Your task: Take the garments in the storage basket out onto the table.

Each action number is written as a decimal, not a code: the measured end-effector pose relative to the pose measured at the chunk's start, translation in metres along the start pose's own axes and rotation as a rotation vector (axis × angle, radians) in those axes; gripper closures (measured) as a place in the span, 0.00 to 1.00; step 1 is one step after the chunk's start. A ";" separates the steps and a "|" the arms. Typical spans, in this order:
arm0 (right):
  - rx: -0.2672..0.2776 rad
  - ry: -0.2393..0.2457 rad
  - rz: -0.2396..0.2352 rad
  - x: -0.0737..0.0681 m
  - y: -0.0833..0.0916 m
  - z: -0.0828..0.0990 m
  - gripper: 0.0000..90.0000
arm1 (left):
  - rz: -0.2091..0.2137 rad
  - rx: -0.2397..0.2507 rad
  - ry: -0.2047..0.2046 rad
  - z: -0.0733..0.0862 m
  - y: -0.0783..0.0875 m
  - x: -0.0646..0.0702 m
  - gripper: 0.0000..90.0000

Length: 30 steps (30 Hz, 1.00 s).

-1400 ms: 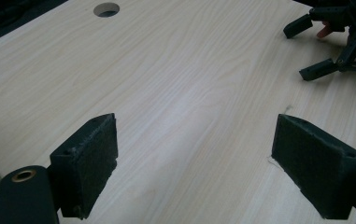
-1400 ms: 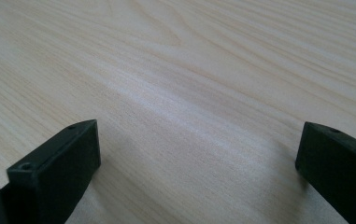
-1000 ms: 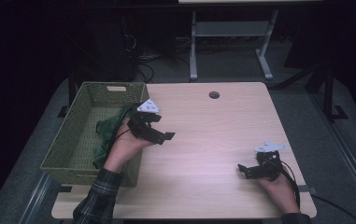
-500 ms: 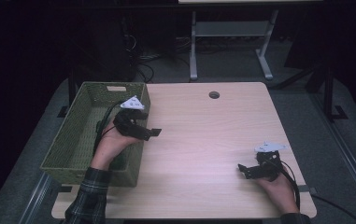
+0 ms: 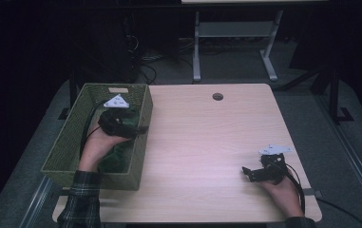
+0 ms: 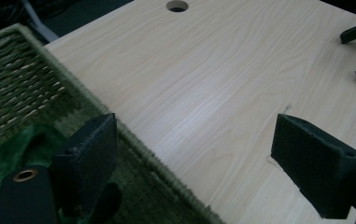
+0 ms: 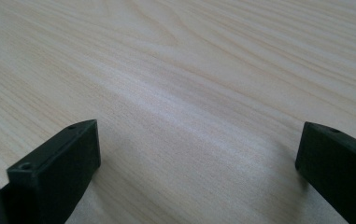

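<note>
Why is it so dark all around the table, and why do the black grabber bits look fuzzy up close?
High view: light falls on the pale wooden table and green woven basket, so the floor around is nearly black. Left gripper view: the near black jaws blur, a soft shine streaks the wood, and the dark green cloth is in shadow. Right gripper view: jaws soft, wood grain blurs farther off.

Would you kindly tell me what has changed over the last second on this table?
The left gripper moved left from above the table to over the green basket, where the green cloth lies; its fingers stand open and empty. The right gripper stayed resting open near the table's right front.
</note>
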State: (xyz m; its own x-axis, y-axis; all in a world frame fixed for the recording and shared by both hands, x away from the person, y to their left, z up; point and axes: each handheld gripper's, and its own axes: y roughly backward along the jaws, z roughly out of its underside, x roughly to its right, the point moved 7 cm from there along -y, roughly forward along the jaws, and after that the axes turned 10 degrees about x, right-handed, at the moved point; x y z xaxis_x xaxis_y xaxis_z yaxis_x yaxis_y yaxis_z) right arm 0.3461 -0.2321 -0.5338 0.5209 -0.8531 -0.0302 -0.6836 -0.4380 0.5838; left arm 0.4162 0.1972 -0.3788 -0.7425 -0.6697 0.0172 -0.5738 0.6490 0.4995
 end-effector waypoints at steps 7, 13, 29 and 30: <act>0.000 -0.001 0.001 0.000 0.000 0.000 0.00 | -0.039 -0.003 0.018 0.007 0.011 -0.016 0.16; 0.000 -0.001 0.002 0.000 0.000 0.000 0.00 | -0.078 -0.005 0.036 0.015 0.021 -0.032 0.16; 0.001 -0.001 0.002 0.000 0.000 0.000 0.00 | -0.151 -0.048 0.072 0.041 0.037 -0.061 0.28; 0.000 -0.002 0.002 0.000 0.000 0.000 0.00 | -0.156 -0.055 0.071 0.043 0.038 -0.063 0.30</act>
State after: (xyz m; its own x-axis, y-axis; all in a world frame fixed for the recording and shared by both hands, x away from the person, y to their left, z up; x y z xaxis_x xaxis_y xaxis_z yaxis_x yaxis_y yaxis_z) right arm 0.3462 -0.2323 -0.5338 0.5190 -0.8543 -0.0307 -0.6843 -0.4367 0.5840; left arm 0.4263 0.2793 -0.3984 -0.6183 -0.7859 -0.0040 -0.6591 0.5157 0.5475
